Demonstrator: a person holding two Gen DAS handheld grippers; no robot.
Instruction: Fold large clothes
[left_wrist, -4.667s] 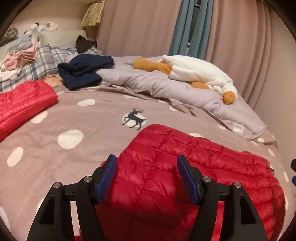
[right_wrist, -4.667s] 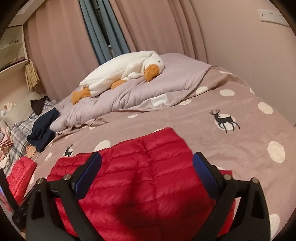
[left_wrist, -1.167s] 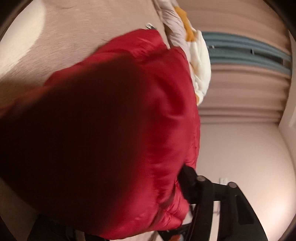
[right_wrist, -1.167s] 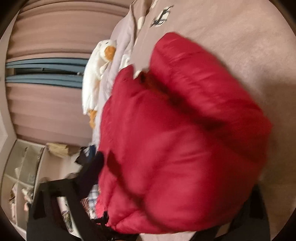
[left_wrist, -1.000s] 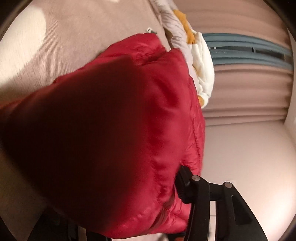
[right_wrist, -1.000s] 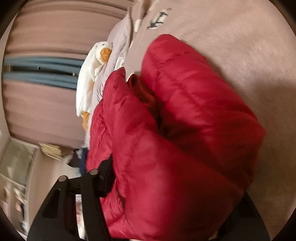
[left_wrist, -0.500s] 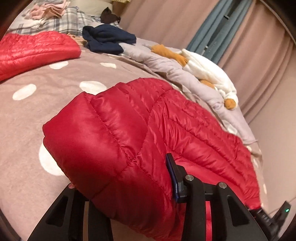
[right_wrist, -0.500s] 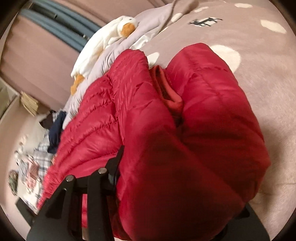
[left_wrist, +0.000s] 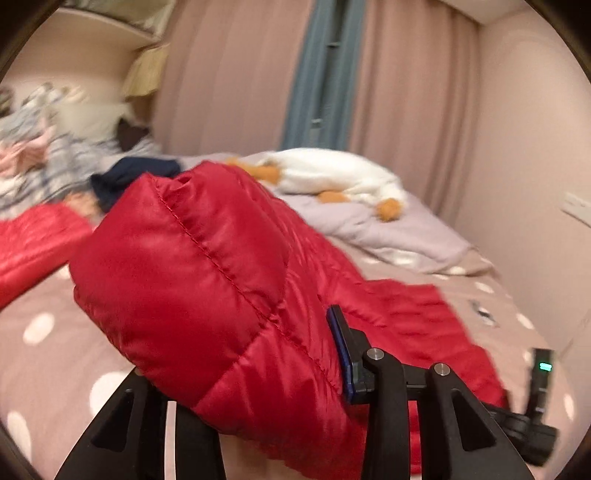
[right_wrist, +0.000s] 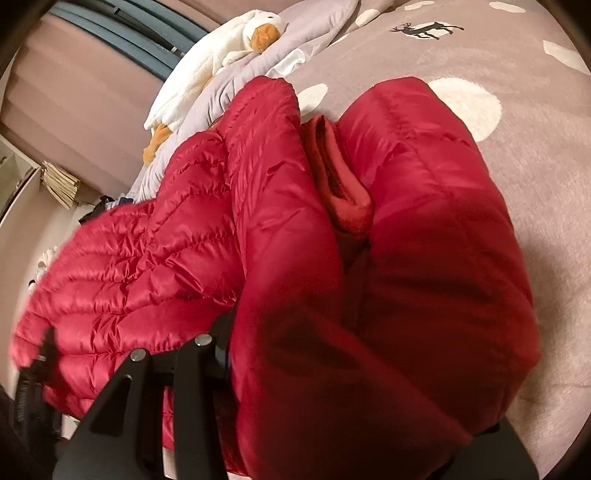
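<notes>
A red quilted down jacket (left_wrist: 207, 273) fills the left wrist view, bunched between the jaws of my left gripper (left_wrist: 251, 354), which is shut on it and holds it above the bed. Only the blue pad of the right finger (left_wrist: 341, 354) shows. In the right wrist view the same red jacket (right_wrist: 369, 277) is bunched in my right gripper (right_wrist: 332, 369), shut on it, with its darker lining (right_wrist: 343, 177) showing in a fold. The right gripper's fingertips are hidden by the fabric.
The bed has a taupe cover with white dots (left_wrist: 40, 328) and deer prints (right_wrist: 424, 29). A white goose plush (left_wrist: 332, 173) lies on a lilac quilt (left_wrist: 388, 232). A second red jacket (left_wrist: 33, 240) and navy clothing (left_wrist: 129, 173) lie at the left. Curtains and wall stand behind.
Both grippers have swung from a sideways tilt back to level, still gripping the jacket. The left gripper has lifted its bunch higher, and the jacket now trails down to the bed.
</notes>
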